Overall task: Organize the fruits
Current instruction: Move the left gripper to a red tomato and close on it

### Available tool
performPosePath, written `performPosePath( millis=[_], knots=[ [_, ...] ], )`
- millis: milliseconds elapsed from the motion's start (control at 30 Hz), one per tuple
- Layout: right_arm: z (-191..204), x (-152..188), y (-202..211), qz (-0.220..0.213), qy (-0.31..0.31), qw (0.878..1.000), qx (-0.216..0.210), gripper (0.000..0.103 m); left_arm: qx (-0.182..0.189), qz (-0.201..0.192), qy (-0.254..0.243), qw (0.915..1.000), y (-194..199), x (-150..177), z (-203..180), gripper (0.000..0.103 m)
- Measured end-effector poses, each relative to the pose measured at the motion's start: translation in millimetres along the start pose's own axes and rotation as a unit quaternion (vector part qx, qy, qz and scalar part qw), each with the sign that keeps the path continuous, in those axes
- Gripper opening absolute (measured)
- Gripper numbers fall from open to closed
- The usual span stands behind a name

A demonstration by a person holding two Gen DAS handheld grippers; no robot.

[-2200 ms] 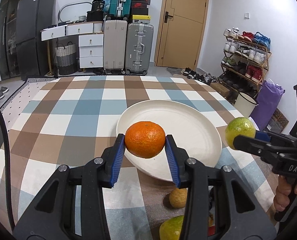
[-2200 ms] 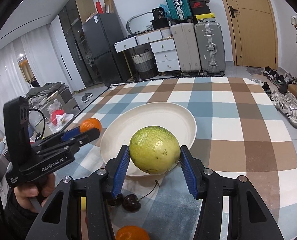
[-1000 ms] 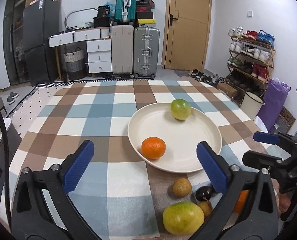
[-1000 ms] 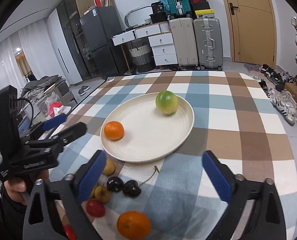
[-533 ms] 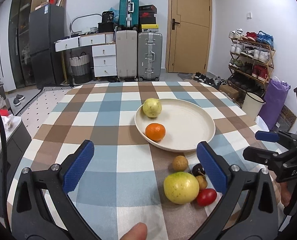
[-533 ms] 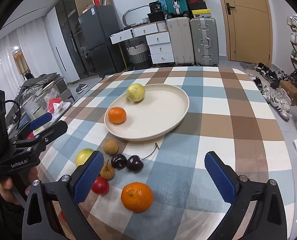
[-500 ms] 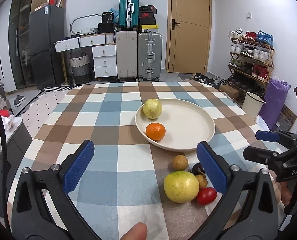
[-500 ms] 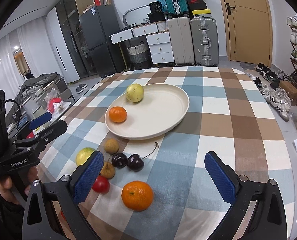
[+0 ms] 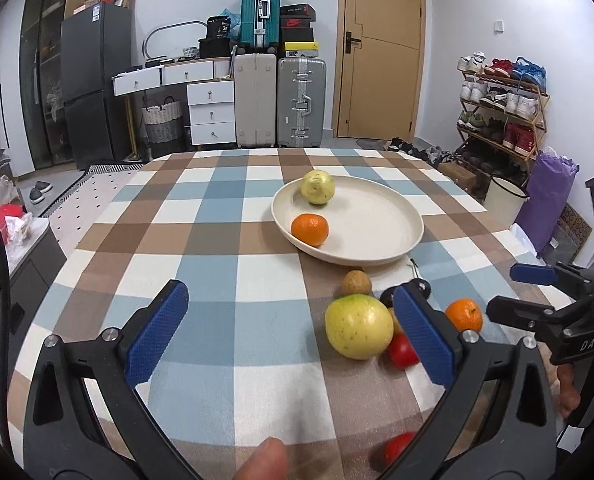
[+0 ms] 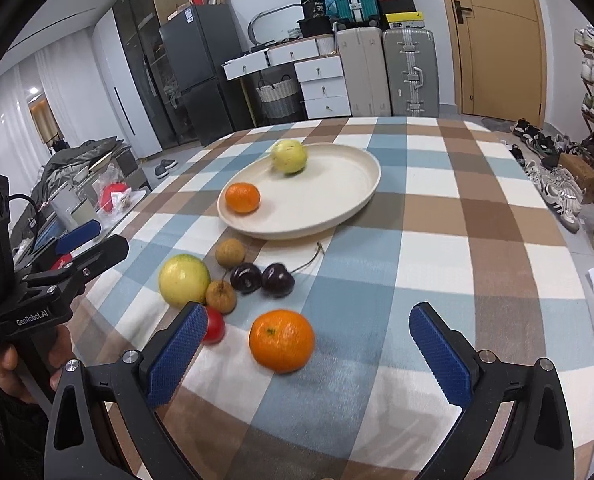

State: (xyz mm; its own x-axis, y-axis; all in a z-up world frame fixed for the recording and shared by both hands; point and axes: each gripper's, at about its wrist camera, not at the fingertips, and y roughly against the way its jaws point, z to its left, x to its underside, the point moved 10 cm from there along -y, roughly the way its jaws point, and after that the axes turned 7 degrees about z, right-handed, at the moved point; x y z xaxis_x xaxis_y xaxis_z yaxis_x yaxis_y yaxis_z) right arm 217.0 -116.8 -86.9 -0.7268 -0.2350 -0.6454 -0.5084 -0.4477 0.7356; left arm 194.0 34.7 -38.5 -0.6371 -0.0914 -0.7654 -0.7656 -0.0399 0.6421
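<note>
Suitcases, a drawer unit and a dark fridge line the far wall, and nearer to hand a round table under a checked cloth (image 10: 449, 216) carries the fruit.

Both tools are spread wide with nothing between the pads. The right gripper (image 10: 309, 350) hovers low over the near edge, and the loose orange (image 10: 282, 340) lies on the cloth just ahead of it, between the lines of its two pads. The left gripper (image 9: 293, 330) is equally empty, with the big yellow-green fruit (image 9: 359, 326) lying just inside its right pad.

Further out, the loose pile sits tight together: a red fruit (image 10: 213, 328) touching or nearly touching a small brown one (image 10: 222, 296), two dark cherries (image 10: 263, 278) with a trailing stem, and another brown ball (image 10: 230, 252) just short of the plate (image 10: 349, 216). On the plate, an orange (image 10: 242, 197) lies near the left rim, and a yellow-green fruit (image 10: 290, 155) looks smeared at the far rim, possibly rolling, though it may only be camera blur.

The risks I see are these. Round fruit on cloth will skid or roll if a pad nudges it off-centre before closing. The left tool's target is hemmed in, so its right pad could shove the neighbours toward the table edge. The two tools are working near each other and could clash. Anything dropped from height onto that shallow plate may roll over the rim.
</note>
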Motion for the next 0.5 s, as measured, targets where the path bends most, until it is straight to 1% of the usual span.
performPosePath(
  millis=[133,200,367,500],
  knots=[
    [3.2,11.7,-3.3,0.011,0.002,1.0,-0.004,0.103,0.018,0.019,-0.002,0.9997,0.8,17.7,-9.0,0.102],
    [4.9,15.7,-6.8,0.023,0.001,1.0,-0.007,0.103,0.016,0.024,-0.008,0.9995,1.2,24.1,-12.9,0.102],
    [7.2,20.9,-6.4,0.026,0.012,1.0,0.004,0.103,0.017,0.026,-0.023,0.9993,6.5,36.8,-20.6,0.102],
    [9.9,22.3,-8.7,0.033,0.016,0.999,0.0,0.103,0.025,0.036,-0.049,0.9979,8.5,47.3,-30.2,0.102]
  ],
)
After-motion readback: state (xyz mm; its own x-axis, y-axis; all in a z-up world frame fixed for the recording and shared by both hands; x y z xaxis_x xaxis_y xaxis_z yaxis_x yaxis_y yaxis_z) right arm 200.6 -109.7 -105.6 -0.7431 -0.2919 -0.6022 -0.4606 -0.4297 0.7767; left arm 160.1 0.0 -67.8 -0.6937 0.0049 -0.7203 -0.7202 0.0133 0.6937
